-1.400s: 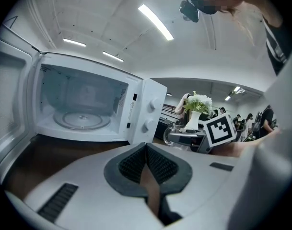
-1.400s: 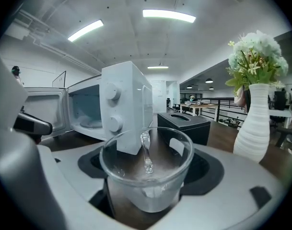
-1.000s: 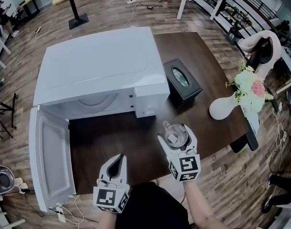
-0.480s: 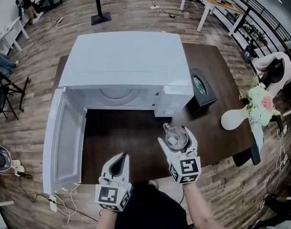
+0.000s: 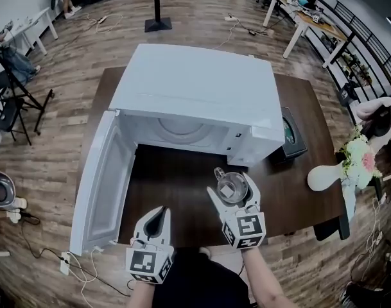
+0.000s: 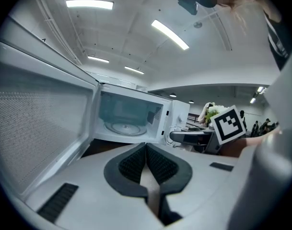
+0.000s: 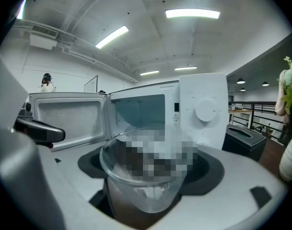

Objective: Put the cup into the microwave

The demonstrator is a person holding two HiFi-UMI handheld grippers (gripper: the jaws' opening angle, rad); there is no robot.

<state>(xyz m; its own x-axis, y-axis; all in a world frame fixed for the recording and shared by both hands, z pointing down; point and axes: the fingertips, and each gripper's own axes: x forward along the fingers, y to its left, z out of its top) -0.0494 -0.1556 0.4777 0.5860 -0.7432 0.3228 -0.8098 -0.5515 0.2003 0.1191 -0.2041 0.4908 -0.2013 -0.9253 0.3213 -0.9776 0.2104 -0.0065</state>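
Observation:
A clear glass cup (image 5: 231, 187) is held upright between the jaws of my right gripper (image 5: 232, 191), above the dark table in front of the microwave's control panel. In the right gripper view the cup (image 7: 145, 174) fills the space between the jaws, with the microwave (image 7: 160, 111) behind it. The white microwave (image 5: 195, 98) stands on the table with its door (image 5: 100, 181) swung open to the left and its cavity with a glass turntable (image 6: 124, 127) showing. My left gripper (image 5: 156, 220) hovers at the table's near edge, shut with nothing in it.
A black tissue box (image 5: 291, 136) sits right of the microwave. A white vase with flowers (image 5: 346, 165) stands at the table's right edge. A power cable (image 5: 79, 268) lies on the wooden floor at lower left. Desks and chairs stand around the room.
The view has swung so that the microwave now sits more to the right and its cavity faces me. Both grippers keep their places, the right one still holding the cup.

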